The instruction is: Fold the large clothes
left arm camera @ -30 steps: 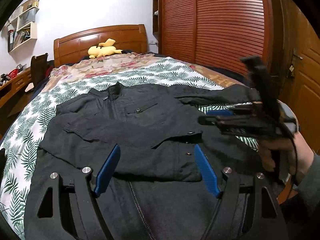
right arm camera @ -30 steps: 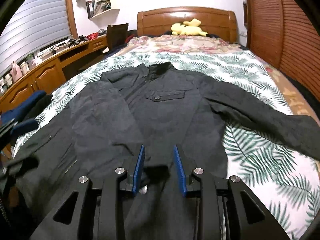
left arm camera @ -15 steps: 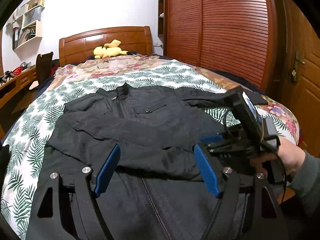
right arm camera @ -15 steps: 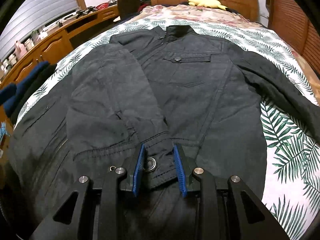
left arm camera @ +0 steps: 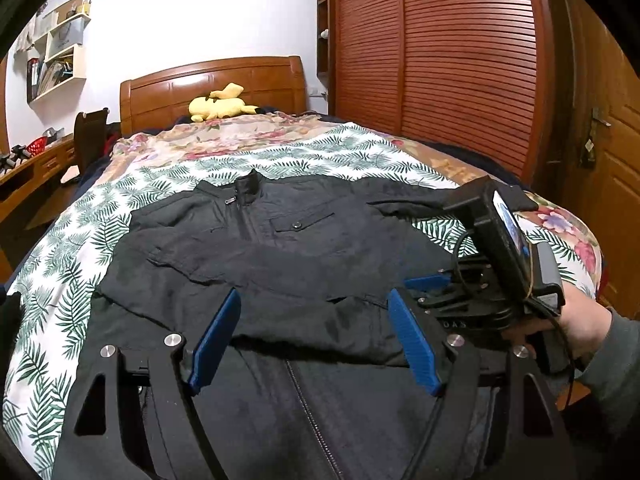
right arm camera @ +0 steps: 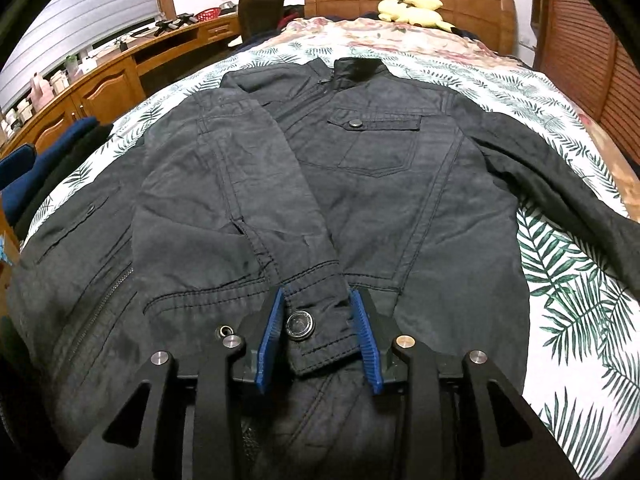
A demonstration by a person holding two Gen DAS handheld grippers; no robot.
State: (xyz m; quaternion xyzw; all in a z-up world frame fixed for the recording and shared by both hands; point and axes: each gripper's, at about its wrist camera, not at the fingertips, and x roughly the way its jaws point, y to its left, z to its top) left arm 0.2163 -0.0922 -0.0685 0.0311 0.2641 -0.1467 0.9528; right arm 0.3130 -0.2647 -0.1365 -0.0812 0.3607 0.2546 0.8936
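Leaf-patterned bed cover (right arm camera: 568,280) carries a black buttoned jacket (right arm camera: 400,200). Right gripper (right arm camera: 318,334) is opening around its folded sleeve cuff (right arm camera: 312,300). Left gripper (left arm camera: 312,340) stands spread, holding nothing.

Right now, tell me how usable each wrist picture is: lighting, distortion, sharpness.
Left wrist view: strong fisheye bending, black vignette in the corners, warm indoor light, the black jacket reads as a dark mass with little detail. Right wrist view: same barrel distortion, but the sleeve cuff and its stitching are sharp between the fingers of the right hand-held gripper, which is opening; the window blinds look washed out.
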